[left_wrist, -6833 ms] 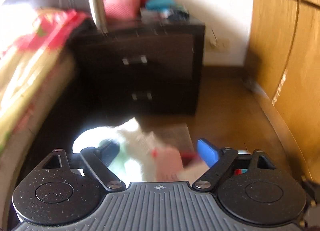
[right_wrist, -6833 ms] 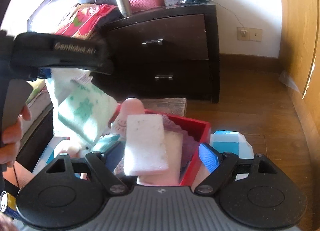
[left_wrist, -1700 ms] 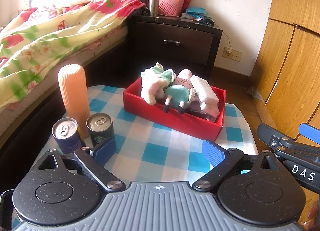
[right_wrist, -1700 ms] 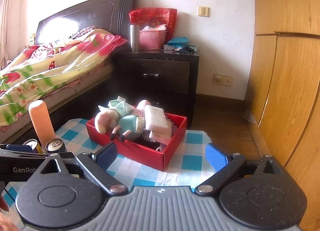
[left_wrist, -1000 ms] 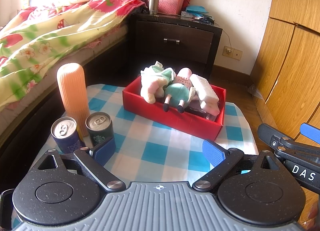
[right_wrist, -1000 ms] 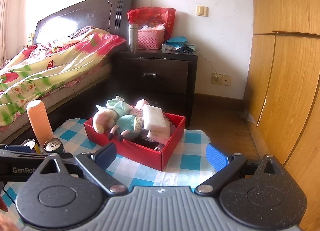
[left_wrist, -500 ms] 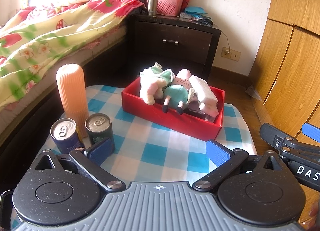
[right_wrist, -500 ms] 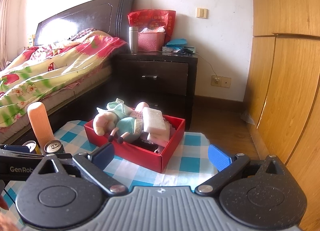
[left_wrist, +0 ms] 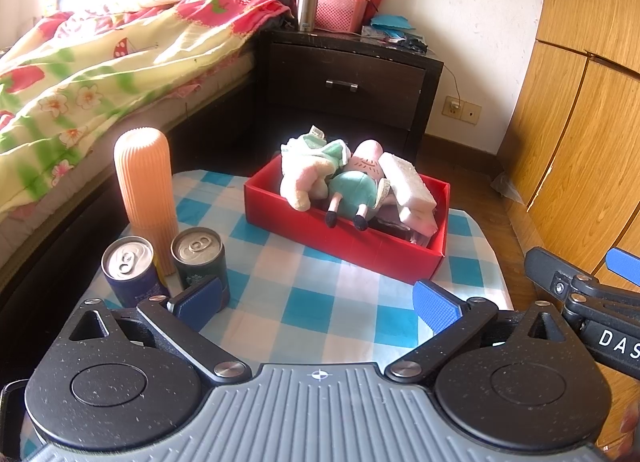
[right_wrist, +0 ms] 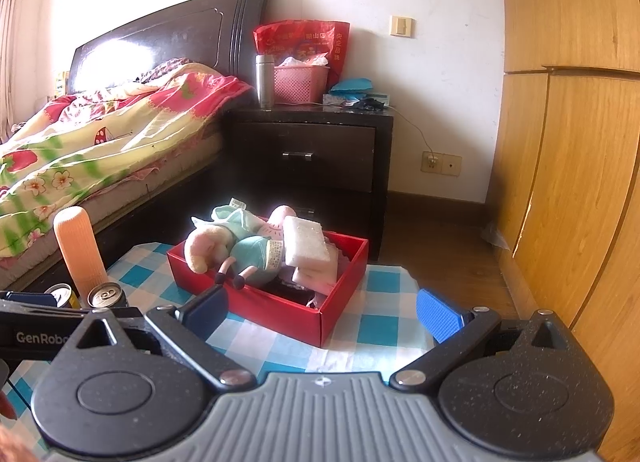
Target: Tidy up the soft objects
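A red box (left_wrist: 344, 250) stands on the checked cloth, seen in both views (right_wrist: 280, 312). In it lie a pink plush in a teal dress (left_wrist: 352, 192), a pale plush (left_wrist: 304, 182) and a white sponge (left_wrist: 404, 182) on top of pink and purple soft pieces. My left gripper (left_wrist: 318, 302) hangs open over the cloth, well short of the box, with nothing between its pads. My right gripper (right_wrist: 323, 315) is open too and just as far back. Its blue pad (left_wrist: 624, 262) shows at the right edge of the left wrist view.
An orange ribbed bottle (left_wrist: 146, 182) and two cans (left_wrist: 128, 262) (left_wrist: 198, 250) stand at the cloth's left, close to my left finger. A bed (left_wrist: 100, 62) lies left, a dark nightstand (left_wrist: 344, 78) behind the box, wooden wardrobe doors (left_wrist: 580, 142) right.
Seconds ago both grippers were low over the box, the left one carrying a plush. Both now sit back from the box, the plush lies in it, and both jaws have widened slightly.
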### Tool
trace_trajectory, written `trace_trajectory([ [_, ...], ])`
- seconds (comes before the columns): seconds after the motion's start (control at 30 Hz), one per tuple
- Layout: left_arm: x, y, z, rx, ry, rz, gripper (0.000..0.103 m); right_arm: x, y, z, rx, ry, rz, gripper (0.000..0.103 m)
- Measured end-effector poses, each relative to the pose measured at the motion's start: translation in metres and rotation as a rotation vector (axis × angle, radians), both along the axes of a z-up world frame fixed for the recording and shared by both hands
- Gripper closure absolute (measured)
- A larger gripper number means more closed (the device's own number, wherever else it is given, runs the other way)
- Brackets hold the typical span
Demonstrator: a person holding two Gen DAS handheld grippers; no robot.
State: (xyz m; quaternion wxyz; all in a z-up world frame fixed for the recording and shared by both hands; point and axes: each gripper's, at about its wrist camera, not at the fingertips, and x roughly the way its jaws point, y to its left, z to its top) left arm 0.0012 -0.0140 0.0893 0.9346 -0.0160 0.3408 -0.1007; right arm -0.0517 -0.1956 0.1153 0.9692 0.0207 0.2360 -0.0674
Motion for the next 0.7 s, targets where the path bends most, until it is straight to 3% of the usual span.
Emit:
trace_trajectory([
  [0.7,-0.0006,-0.0005,0.0022,0.0,-0.01,-0.012,0.006,-0.0007,0.002,0.0001,0.006,-0.006,0.003,0.021],
])
